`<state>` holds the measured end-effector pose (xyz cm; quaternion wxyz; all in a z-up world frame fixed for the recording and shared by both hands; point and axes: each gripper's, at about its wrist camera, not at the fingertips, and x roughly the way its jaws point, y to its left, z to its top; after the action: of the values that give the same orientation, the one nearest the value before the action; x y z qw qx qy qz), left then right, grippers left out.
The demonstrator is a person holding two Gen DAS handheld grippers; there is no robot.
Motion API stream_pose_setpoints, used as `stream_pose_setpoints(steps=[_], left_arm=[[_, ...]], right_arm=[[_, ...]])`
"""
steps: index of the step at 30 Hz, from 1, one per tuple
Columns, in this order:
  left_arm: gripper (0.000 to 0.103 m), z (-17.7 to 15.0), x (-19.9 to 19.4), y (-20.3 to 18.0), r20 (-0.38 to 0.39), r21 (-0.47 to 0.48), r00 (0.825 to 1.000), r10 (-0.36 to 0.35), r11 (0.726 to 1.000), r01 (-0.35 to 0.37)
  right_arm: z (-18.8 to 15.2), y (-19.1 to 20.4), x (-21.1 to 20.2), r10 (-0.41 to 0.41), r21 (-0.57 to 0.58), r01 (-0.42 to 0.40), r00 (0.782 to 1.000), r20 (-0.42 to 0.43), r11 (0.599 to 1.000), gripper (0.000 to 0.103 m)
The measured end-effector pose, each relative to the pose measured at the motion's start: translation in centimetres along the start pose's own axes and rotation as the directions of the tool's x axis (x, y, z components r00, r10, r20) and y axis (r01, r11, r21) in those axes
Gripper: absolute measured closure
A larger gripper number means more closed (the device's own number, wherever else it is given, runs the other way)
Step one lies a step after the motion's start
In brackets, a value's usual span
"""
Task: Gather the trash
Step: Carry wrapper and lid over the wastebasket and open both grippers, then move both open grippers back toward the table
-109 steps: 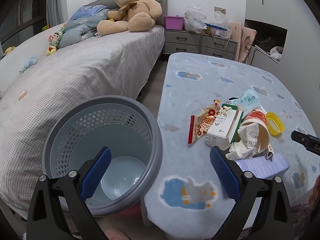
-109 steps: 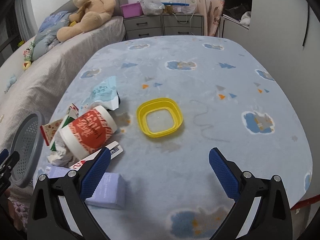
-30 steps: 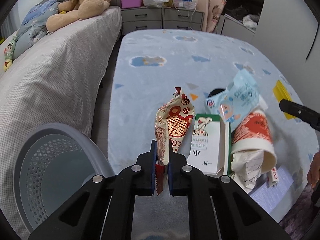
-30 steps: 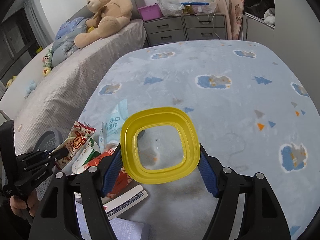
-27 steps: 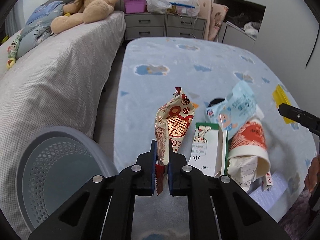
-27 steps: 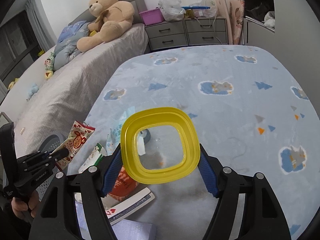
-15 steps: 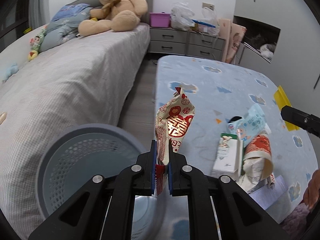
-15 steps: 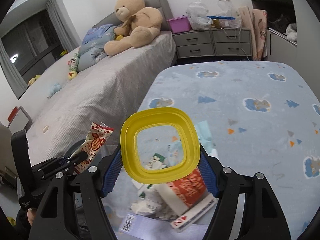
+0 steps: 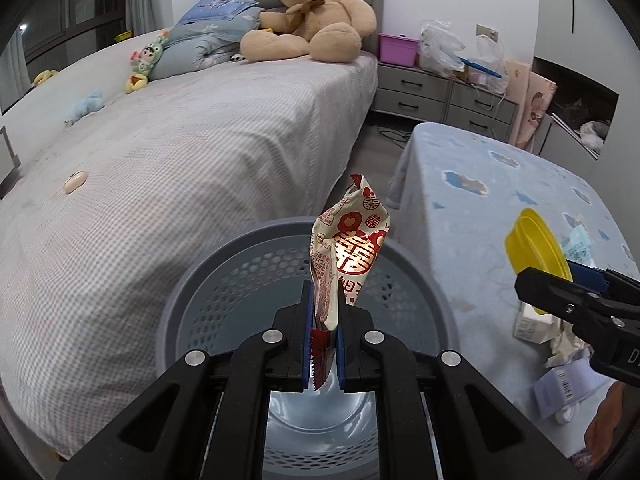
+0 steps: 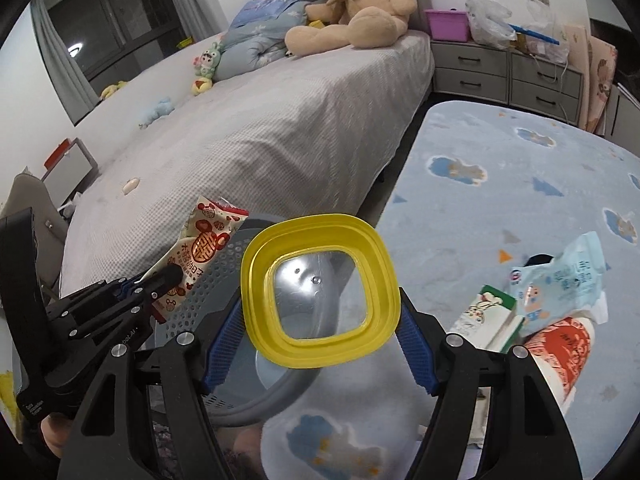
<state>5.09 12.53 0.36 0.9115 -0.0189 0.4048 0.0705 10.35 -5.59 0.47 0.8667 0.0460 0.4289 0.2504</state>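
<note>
My left gripper [image 9: 324, 344] is shut on a red-and-white snack wrapper [image 9: 352, 248] and holds it upright over the open grey perforated bin [image 9: 208, 280]. In the right wrist view the same wrapper [image 10: 200, 252] and left gripper [image 10: 160, 280] hang over the bin [image 10: 224, 264]. My right gripper [image 10: 320, 344] is shut on a yellow square lid [image 10: 320, 288], held above the bin's right rim; the lid also shows in the left wrist view [image 9: 536, 248].
On the blue-clothed table [image 10: 520, 184] lie a red paper cup [image 10: 560, 352], a white-green carton [image 10: 488, 316] and a blue wipes packet [image 10: 560, 280]. A grey bed [image 9: 160, 160] with a teddy bear [image 9: 312, 16] stands left of the bin.
Both grippers have swung left from the table to over the bin. The left still holds the wrapper and the right still holds the yellow lid.
</note>
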Motion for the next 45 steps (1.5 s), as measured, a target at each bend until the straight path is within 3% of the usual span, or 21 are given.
stream_pose_setpoints(steps=[11, 21, 23, 28, 45], left_arm=[[0.094, -1.4, 1.1, 3.1, -0.039, -0.018, 0.997, 0.066, 0.998, -0.066], [0.093, -1.6, 1.4, 4.5, -0.051, -0.053, 0.996, 0.072, 0.996, -0.075], [0.091, -1.6, 1.3, 4.6, -0.049, -0.057, 0.996, 0.072, 0.996, -0.074], [0.066, -1.8, 0.9, 4.8, -0.044, -0.058, 0.996, 0.079, 0.995, -0.081], [0.048, -1.7, 0.8, 5.4, -0.041, -0.079, 0.995, 0.089, 0.993, -0.092]], right_arm=[[0.0, 3.6, 4.3, 0.037, -0.063, -0.042, 0.996, -0.087, 0.997, 0.034], [-0.1, 4.5, 5.3, 0.056, -0.093, -0.066, 0.992, -0.109, 0.993, 0.032], [-0.1, 4.5, 5.3, 0.057, -0.090, -0.067, 0.992, -0.110, 0.994, 0.032], [-0.2, 4.4, 5.2, 0.055, -0.087, -0.065, 0.993, -0.108, 0.994, 0.027], [-0.3, 4.2, 5.0, 0.054, -0.079, -0.062, 0.994, -0.095, 0.995, 0.025]])
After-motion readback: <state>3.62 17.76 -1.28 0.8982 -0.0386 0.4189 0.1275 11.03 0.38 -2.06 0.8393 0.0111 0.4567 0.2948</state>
